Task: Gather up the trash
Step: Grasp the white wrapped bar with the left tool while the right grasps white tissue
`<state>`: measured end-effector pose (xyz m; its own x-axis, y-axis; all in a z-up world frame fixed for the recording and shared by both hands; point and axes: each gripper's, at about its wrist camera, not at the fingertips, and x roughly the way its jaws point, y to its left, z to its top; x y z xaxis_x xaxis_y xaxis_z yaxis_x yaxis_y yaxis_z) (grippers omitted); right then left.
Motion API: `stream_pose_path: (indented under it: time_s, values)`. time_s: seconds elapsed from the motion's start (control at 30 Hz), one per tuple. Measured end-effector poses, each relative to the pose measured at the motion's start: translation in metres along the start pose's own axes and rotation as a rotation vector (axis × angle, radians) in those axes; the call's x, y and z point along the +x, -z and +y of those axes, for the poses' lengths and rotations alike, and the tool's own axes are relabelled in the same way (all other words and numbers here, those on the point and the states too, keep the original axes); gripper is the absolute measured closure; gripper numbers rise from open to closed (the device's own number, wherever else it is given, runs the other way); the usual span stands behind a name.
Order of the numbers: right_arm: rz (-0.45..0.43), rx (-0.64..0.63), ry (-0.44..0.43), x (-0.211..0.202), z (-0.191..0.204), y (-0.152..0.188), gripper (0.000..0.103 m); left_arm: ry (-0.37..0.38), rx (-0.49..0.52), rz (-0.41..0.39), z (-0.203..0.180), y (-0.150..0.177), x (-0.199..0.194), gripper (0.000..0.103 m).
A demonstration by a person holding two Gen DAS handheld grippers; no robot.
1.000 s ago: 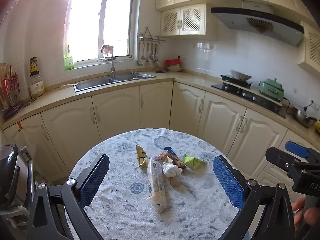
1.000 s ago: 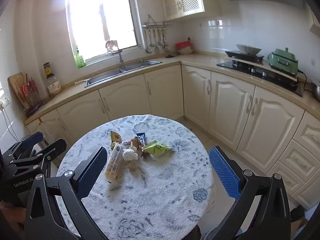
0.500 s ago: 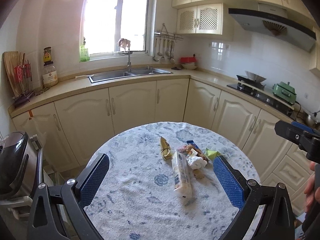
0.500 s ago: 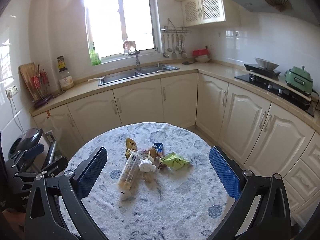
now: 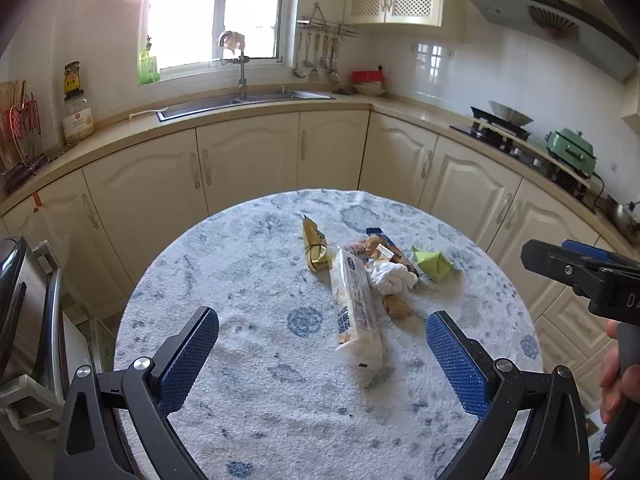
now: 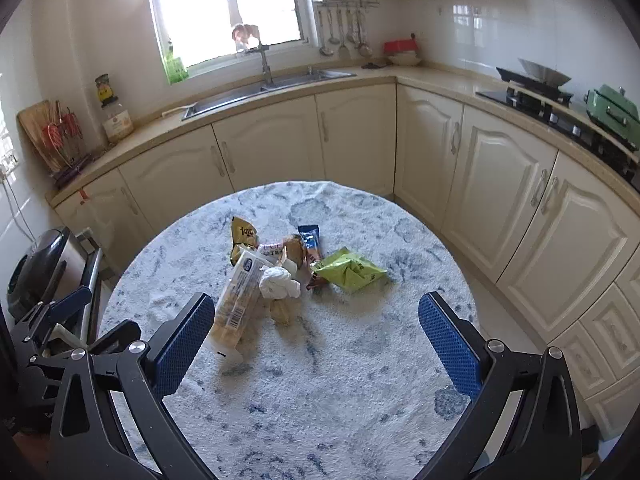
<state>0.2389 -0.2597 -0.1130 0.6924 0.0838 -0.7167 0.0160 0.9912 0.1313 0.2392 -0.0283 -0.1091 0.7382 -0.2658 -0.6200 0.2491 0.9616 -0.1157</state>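
A heap of trash lies mid-table on a round blue-and-white cloth (image 5: pixel 248 288) (image 6: pixel 360 360): a long clear cracker packet (image 5: pixel 355 308) (image 6: pixel 238 300), a crumpled white tissue (image 5: pixel 390 276) (image 6: pixel 279 283), a yellow snack bag (image 5: pixel 314 244) (image 6: pixel 242 236), a green wrapper (image 5: pixel 434 262) (image 6: pixel 350 270), a blue wrapper (image 6: pixel 310 236) and a brown crumb (image 5: pixel 396 306) (image 6: pixel 280 312). My left gripper (image 5: pixel 322 360) hovers open in front of the heap, holding nothing. My right gripper (image 6: pixel 316 344) is open too, just short of the packet's near end.
Cream cabinets curve behind the table under a counter with a sink (image 5: pixel 240 100) (image 6: pixel 268 80). A stove with a green pot (image 5: pixel 570 152) (image 6: pixel 612 110) stands at the right. A dark appliance (image 6: pixel 44 268) sits left of the table. A hand (image 5: pixel 618 368) holds the right gripper.
Both grippers have come down and closer to the table, so the trash heap looks larger. The left view has swung so the heap sits right of centre. Both stay open.
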Motion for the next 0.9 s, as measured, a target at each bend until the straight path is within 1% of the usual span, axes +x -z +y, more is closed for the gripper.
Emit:
stream_pose_path:
  time_s: [0.13, 0.23, 0.3, 0.43, 0.57, 0.63, 0.67, 0.73, 0.77, 0.8, 0.83, 0.9]
  values:
    - [0.043, 0.004, 0.005, 0.020, -0.004, 0.003, 0.000, 0.010, 0.021, 0.041, -0.009, -0.006, 0.042, 0.001]
    - [0.071, 0.007, 0.003, 0.036, -0.006, 0.003, 0.000, 0.019, 0.023, 0.079, -0.013, -0.011, 0.077, 0.003]
    - [0.087, 0.012, -0.005, 0.046, -0.006, 0.002, 0.000, 0.020, 0.015, 0.106, -0.013, -0.014, 0.100, 0.006]
    - [0.109, 0.008, -0.018, 0.063, -0.003, -0.001, 0.001, 0.032, -0.009, 0.175, -0.008, -0.021, 0.145, 0.018]
    - [0.131, 0.003, -0.037, 0.080, 0.002, -0.003, 0.003, 0.044, -0.016, 0.243, -0.004, -0.031, 0.180, 0.035]
    - [0.146, 0.005, -0.048, 0.088, 0.004, -0.004, 0.006, 0.073, -0.026, 0.256, -0.002, -0.036, 0.192, 0.037]
    - [0.155, 0.008, -0.053, 0.093, 0.005, -0.004, 0.009, 0.086, -0.029, 0.265, -0.003, -0.036, 0.196, 0.044]
    - [0.173, 0.012, -0.062, 0.103, 0.008, -0.003, 0.010, 0.141, -0.054, 0.281, -0.001, -0.041, 0.206, 0.052]
    - [0.181, 0.012, -0.067, 0.108, 0.009, -0.003, 0.011, 0.145, -0.051, 0.272, 0.000, -0.045, 0.209, 0.060]
    - [0.189, 0.012, -0.072, 0.112, 0.011, -0.002, 0.012, 0.167, -0.051, 0.282, 0.000, -0.048, 0.213, 0.068]
    - [0.197, 0.012, -0.076, 0.116, 0.013, -0.002, 0.014, 0.178, -0.059, 0.285, 0.002, -0.050, 0.216, 0.071]
    - [0.207, 0.014, -0.079, 0.122, 0.015, -0.001, 0.017, 0.184, -0.074, 0.286, 0.009, -0.056, 0.220, 0.073]
